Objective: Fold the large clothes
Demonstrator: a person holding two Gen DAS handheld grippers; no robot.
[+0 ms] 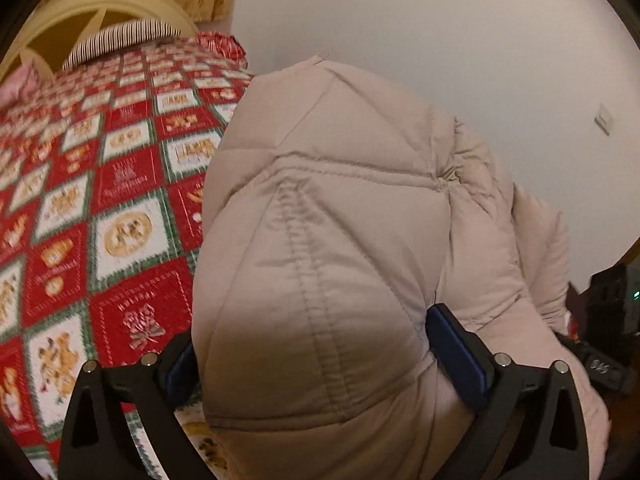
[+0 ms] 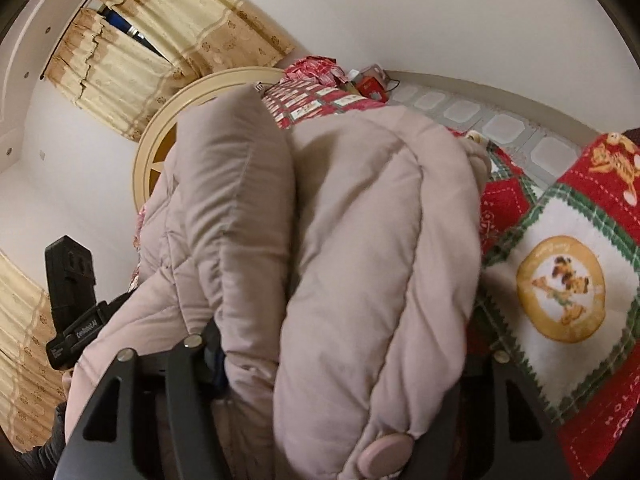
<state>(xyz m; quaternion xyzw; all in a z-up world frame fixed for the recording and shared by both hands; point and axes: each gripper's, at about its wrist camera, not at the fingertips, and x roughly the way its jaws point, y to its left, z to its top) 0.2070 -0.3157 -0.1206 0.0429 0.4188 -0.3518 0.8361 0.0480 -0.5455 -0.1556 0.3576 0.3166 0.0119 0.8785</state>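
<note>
A beige quilted puffer jacket (image 1: 340, 240) fills the middle of the left wrist view. My left gripper (image 1: 320, 360) is shut on a thick fold of it, blue pads pressing both sides, holding it above the bed. In the right wrist view the same jacket (image 2: 352, 240) bulges between the fingers. My right gripper (image 2: 340, 364) is shut on a bunched edge with a beige button (image 2: 384, 456) near the bottom. The left gripper's body (image 2: 72, 300) shows at the left of the right wrist view.
A bed with a red, white and green patchwork quilt (image 1: 100, 200) lies below and to the left. A cream round headboard (image 1: 100, 8) and striped pillow (image 1: 120, 38) stand at its far end. Yellow curtains (image 2: 140, 40) hang by a white wall (image 1: 440, 40). Tiled floor (image 2: 460, 112) shows beyond the bed.
</note>
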